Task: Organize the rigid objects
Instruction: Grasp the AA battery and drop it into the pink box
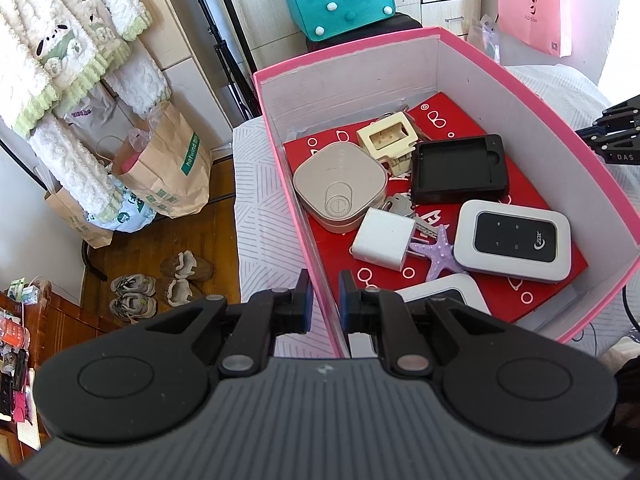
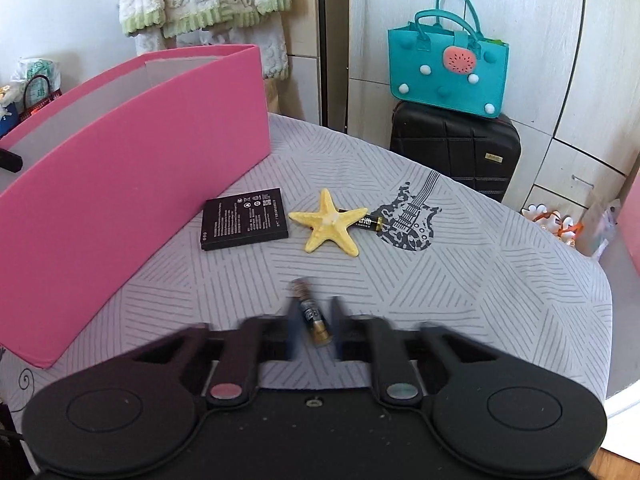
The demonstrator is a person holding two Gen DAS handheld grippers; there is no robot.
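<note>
My left gripper (image 1: 325,278) is shut on the near wall of the pink box (image 1: 540,92), one finger outside and one inside. In the box lie a beige square case (image 1: 340,184), a black cradle (image 1: 460,168), a white router (image 1: 516,240), a white charger cube (image 1: 384,240) and a purple starfish (image 1: 440,252). My right gripper (image 2: 315,307), blurred, is shut on a small battery (image 2: 312,316) low over the grey cloth. Beyond it lie a yellow starfish (image 2: 330,222), a second battery (image 2: 370,222) partly under it, and a flat black battery pack (image 2: 244,218) beside the pink box (image 2: 120,160).
The grey patterned cloth (image 2: 460,280) covers a table that drops off at the right. A teal bag (image 2: 448,68) sits on a black suitcase (image 2: 456,148) behind it. Paper bags (image 1: 168,168) and shoes (image 1: 160,284) stand on the floor to the left.
</note>
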